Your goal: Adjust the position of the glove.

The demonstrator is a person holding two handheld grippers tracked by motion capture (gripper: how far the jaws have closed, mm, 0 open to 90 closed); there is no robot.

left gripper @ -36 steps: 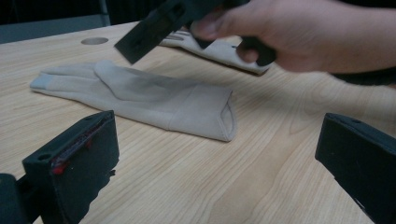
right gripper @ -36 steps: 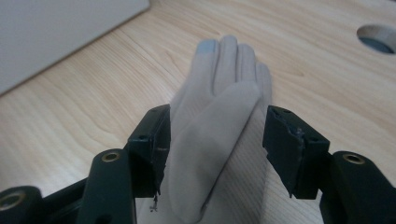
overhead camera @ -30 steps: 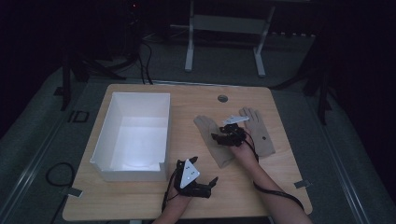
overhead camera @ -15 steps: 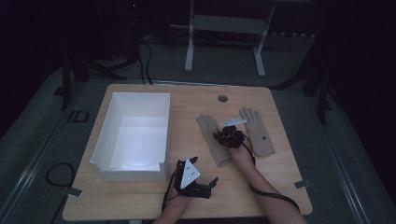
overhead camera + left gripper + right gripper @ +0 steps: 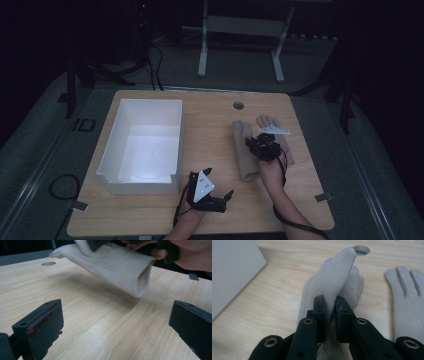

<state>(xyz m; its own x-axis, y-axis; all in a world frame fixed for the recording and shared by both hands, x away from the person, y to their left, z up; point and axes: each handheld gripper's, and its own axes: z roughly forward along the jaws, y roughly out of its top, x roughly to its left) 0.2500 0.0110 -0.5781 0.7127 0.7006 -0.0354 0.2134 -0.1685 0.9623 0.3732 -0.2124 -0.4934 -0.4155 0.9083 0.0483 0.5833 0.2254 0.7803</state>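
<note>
Right gripper (image 5: 329,308) just pinched shut on left glove (image 5: 329,282), lifting off table (image 5: 210,120). Left gripper (image 5: 117,322) wide open, idle. Best: raise till cuff clears, then swing over box (image 5: 145,145).

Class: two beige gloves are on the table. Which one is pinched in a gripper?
The left glove, nearer the white box: the right gripper pinches it. The other glove lies flat, untouched.

Dark room, grey floor (image 5: 45,150), metal stand (image 5: 240,30)
</note>
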